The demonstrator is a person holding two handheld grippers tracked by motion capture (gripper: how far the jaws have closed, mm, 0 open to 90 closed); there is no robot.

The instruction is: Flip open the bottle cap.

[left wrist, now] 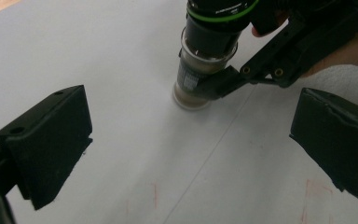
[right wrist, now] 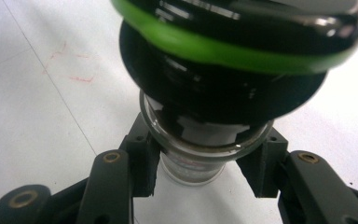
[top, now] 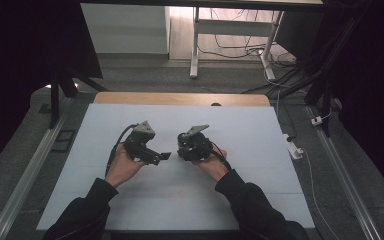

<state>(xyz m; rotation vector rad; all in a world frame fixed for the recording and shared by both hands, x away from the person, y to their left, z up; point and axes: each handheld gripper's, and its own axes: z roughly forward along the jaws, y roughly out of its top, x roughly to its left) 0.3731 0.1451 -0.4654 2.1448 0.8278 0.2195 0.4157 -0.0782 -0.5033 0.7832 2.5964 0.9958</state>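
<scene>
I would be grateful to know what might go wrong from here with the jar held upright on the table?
The right tool pinches the glass jar low, under its heavy black lid, so it may tip. The open left tool faces it nearby and might knock it. Glass could slip between the pads.

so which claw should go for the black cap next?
Left. The left claw is open and faces the grinder jar; the right claw is clamped on its glass body, standing on the table.

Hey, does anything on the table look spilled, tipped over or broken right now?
Nothing stands out. The jar stands upright on the white table, clamped by the right gripper, with no spill around it. There are only faint red marks on the surface.
</scene>
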